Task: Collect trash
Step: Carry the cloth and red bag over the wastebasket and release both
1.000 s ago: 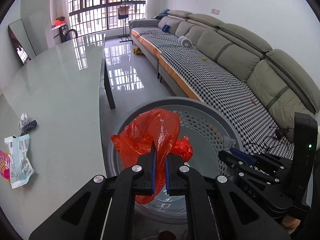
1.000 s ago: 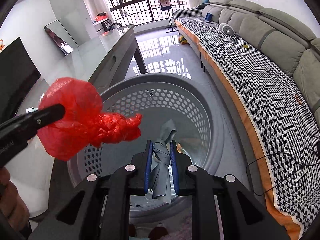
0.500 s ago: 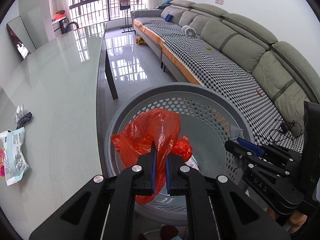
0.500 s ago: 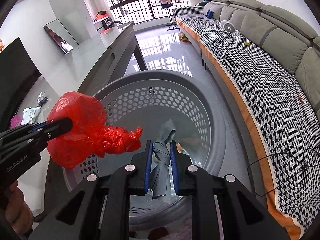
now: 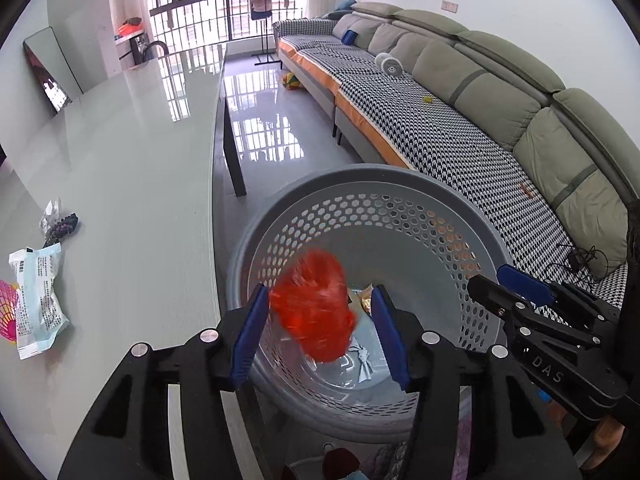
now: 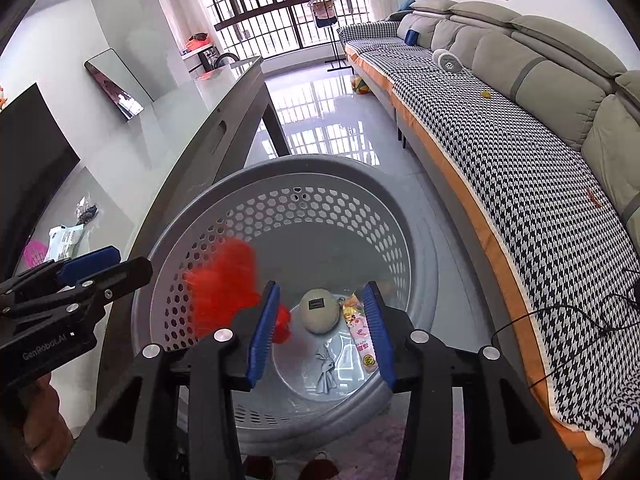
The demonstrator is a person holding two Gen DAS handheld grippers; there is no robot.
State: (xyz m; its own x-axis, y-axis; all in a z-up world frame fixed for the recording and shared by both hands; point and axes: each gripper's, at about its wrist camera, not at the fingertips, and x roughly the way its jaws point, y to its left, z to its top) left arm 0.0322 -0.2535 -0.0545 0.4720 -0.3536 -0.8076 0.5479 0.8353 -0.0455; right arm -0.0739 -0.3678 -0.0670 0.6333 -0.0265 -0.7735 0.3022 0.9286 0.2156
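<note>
Release over the grey perforated basket is the step in hand. From the left wrist, the left tongs have just been opening and stand about half apart, blue pads clear of the red plastic bag, which is motion-blurred between them and looks to be dropping inside the basket's rim. The right tongs reach in from the basket's right side. On the worktop, well left of the basket, lie a pale blue printed wrapper, a pink mesh piece touching its far edge, and a small dark scrap with clear film beyond it; these look like the trash not yet collected. To finish the drop well, I would keep both tongs over the basket's middle until the bag has cleared the pads, then lift straight up so no film snags a fingertip.

From the right wrist, the right tongs have also just been opening, to a moderate gap with nothing pressed between the pads. A knotted grey-blue scrap lies on the basket's floor below them, beside a round beige ball and some pink and yellow wrappers. The red bag blurs against the basket's left inner wall, just under the left tongs, whose fingers hang over the rim with a clear gap between them.
</note>
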